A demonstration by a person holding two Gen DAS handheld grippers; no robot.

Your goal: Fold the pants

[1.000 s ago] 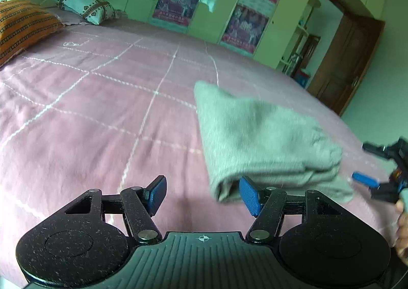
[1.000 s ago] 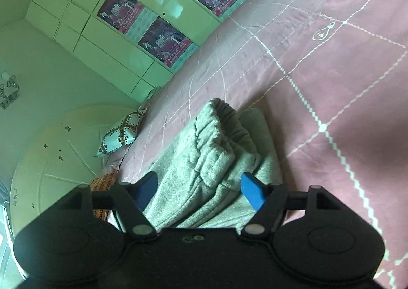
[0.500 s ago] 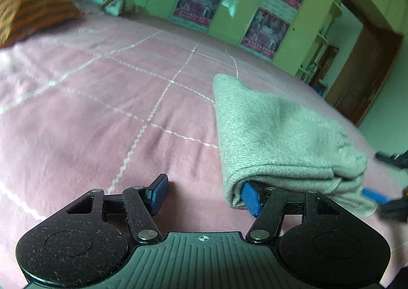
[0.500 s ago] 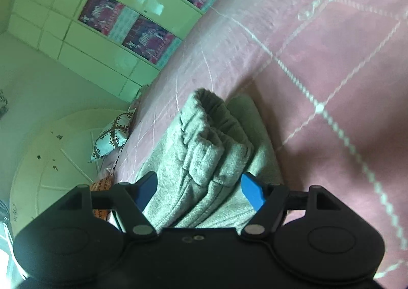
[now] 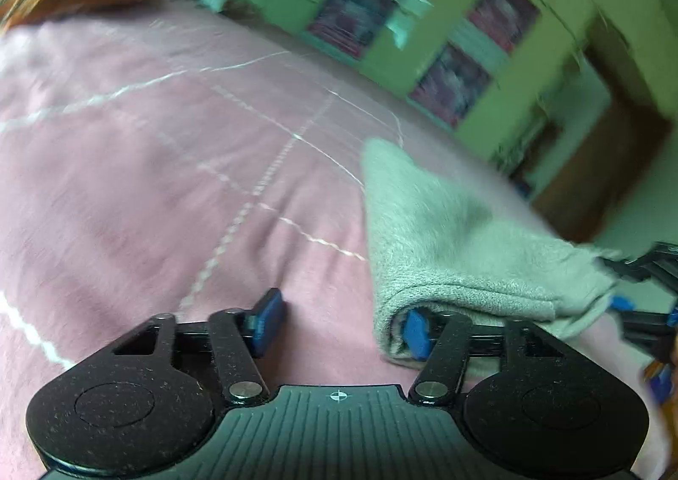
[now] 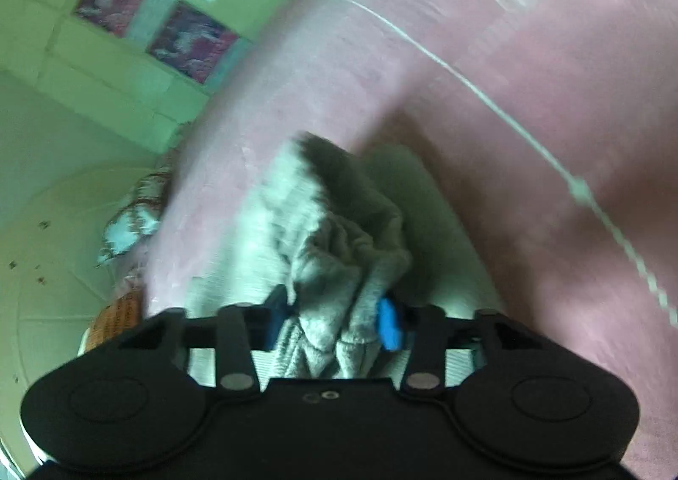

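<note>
Right gripper (image 6: 334, 325) closing, pinching the bunched end of the grey pants (image 6: 339, 234), probably to lift it for another fold. Left gripper (image 5: 339, 325) closing, spread, one finger tucked under the folded edge of the pants (image 5: 445, 234), nothing pinched. Pants lie on the pink bedspread (image 5: 148, 183); blurry beyond.

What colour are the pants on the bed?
Light grey pants, seen best in the left wrist view.
</note>
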